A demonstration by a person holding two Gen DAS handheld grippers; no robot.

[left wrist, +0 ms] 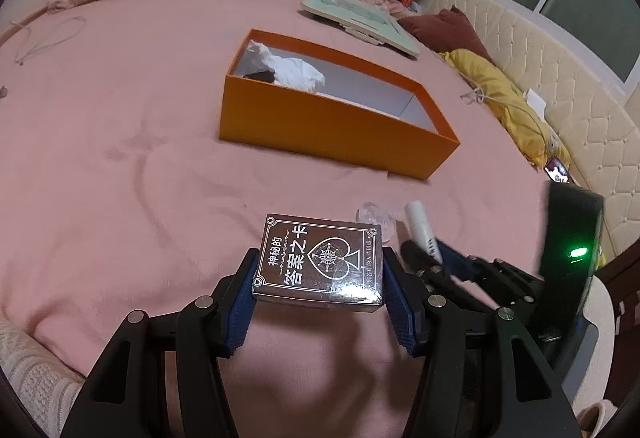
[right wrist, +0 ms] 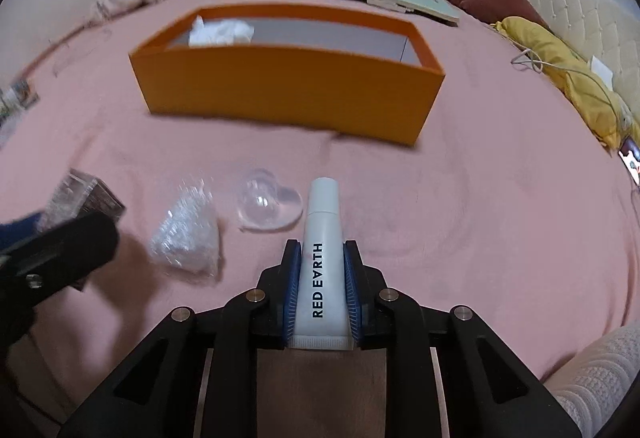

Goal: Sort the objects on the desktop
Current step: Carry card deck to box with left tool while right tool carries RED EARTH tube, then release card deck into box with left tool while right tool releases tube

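My left gripper [left wrist: 318,270] is shut on a brown card deck box [left wrist: 320,262] with Chinese lettering, held just above the pink bedspread. My right gripper [right wrist: 322,258] is shut on a white RED EARTH tube [right wrist: 322,258], cap pointing forward; the tube [left wrist: 420,234] also shows in the left wrist view. An open orange box [left wrist: 332,125] lies ahead, holding crumpled white tissue [left wrist: 292,67] and a dark object [left wrist: 262,75]; the box [right wrist: 288,89] also shows ahead in the right wrist view. The card box [right wrist: 86,199] and the left gripper show blurred at that view's left.
A clear heart-shaped piece [right wrist: 270,205] and crumpled clear wrap [right wrist: 188,234] lie on the pink bedspread [left wrist: 120,117] before the right gripper. A mint-green board [left wrist: 360,17], a yellow cloth [left wrist: 508,101] with a white cable, a maroon pillow [left wrist: 448,29] and a padded headboard [left wrist: 580,77] lie beyond.
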